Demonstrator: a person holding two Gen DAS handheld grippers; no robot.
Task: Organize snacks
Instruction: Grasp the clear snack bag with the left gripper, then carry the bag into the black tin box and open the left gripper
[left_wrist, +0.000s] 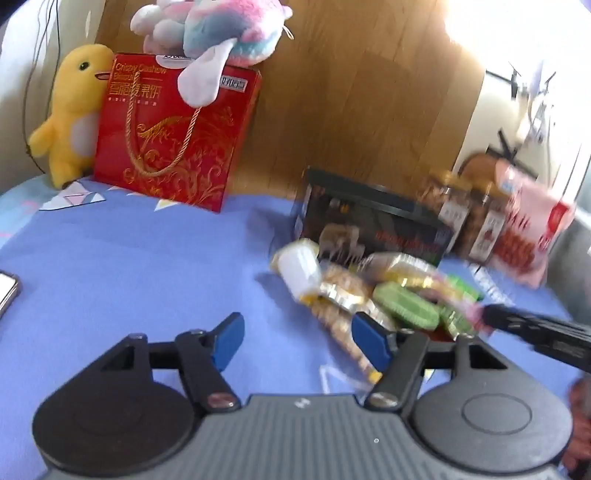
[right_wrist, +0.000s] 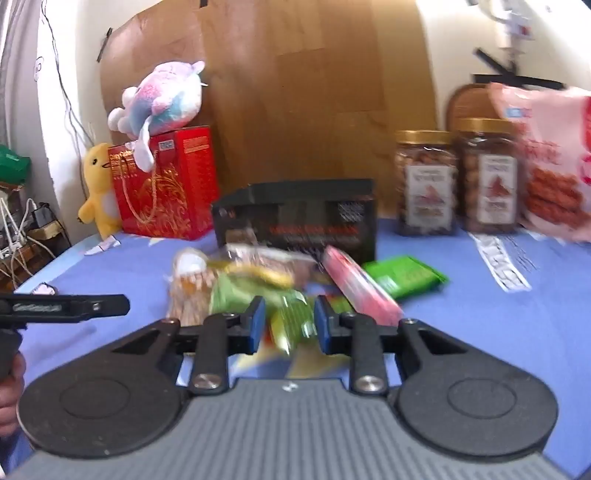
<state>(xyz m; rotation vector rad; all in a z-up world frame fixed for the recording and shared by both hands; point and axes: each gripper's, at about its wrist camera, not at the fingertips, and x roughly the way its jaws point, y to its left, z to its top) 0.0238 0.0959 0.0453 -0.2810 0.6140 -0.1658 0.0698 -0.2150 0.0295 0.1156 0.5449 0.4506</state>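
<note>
A blue cloth (right_wrist: 480, 332) covers the table, wood panel behind. The snack pile (right_wrist: 258, 284) lies before the black box (right_wrist: 295, 218). The right gripper (right_wrist: 290, 326) is nearer: its jaws hang partly apart around a green packet (right_wrist: 291, 325), apparently not yet pinching. The left gripper (left_wrist: 297, 341), jaws wide and empty, has the pile off to its right.

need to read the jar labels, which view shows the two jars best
The right wrist view: both jars stand whole and unblocked, gold lids and labels facing the camera. The left wrist view shows them small, blurred, partly behind the black box.
</note>
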